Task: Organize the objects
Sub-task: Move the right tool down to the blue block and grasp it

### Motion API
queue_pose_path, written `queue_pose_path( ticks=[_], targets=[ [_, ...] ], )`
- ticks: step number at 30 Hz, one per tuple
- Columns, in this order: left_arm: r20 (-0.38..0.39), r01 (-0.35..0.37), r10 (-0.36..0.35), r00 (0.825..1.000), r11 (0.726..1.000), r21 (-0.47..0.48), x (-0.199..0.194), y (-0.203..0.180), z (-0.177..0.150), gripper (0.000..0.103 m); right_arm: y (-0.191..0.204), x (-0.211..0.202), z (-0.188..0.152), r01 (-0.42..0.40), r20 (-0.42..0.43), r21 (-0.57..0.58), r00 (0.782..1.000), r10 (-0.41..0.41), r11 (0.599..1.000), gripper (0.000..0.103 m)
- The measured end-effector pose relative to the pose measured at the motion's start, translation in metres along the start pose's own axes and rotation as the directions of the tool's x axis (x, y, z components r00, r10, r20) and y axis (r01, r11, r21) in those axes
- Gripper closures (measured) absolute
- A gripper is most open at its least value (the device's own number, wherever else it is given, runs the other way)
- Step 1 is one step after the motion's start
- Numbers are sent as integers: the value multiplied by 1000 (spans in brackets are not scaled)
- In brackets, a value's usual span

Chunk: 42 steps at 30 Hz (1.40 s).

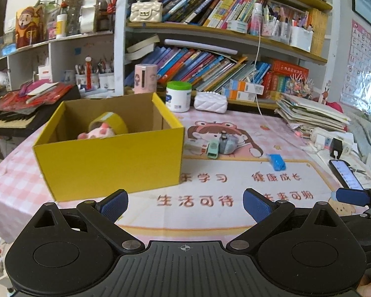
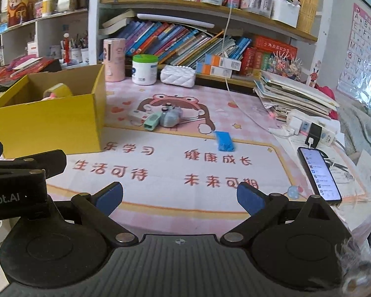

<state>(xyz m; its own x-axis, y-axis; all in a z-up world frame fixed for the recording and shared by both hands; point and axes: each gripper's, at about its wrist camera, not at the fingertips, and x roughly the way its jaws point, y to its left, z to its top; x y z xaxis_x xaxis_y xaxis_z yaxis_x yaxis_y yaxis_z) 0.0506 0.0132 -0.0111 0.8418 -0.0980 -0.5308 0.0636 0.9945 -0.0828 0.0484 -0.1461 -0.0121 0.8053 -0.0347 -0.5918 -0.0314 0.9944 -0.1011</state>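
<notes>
The yellow box [image 1: 111, 160] hides the lower part of the pink plush toy [image 1: 97, 132] and the tape roll [image 1: 110, 122] inside it. The small items [image 2: 160, 118] clustered on the mat overlap, too small to identify. The phone [image 1: 346, 173] screen text is unreadable.

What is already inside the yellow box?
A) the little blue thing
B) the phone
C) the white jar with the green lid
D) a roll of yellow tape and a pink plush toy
D: the left wrist view looks into the yellow box and shows a roll of yellow tape leaning behind a pink plush toy; the other things sit outside it on the table.
</notes>
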Motion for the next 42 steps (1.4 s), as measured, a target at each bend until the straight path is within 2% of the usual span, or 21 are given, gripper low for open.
queue_pose_path(
  ticks=[19,29,38,42],
  targets=[
    [-11,0,0,1000,999,-40,73,-52,36,2,-69,83,47,12,-53,-12,999,-12,1000,4],
    [-37,-47,44,998,996,-70,110,-75,48,2,-102,132,68,-23,-78,-23,997,22,999,7],
    [-65,-89,85,994,993,-73,135,-90,55,3,-124,188,75,-66,-125,-21,990,63,998,31],
    [-41,-84,82,996,995,-49,140,-98,56,3,-132,210,76,-100,-153,1,983,99,995,39]
  ],
)
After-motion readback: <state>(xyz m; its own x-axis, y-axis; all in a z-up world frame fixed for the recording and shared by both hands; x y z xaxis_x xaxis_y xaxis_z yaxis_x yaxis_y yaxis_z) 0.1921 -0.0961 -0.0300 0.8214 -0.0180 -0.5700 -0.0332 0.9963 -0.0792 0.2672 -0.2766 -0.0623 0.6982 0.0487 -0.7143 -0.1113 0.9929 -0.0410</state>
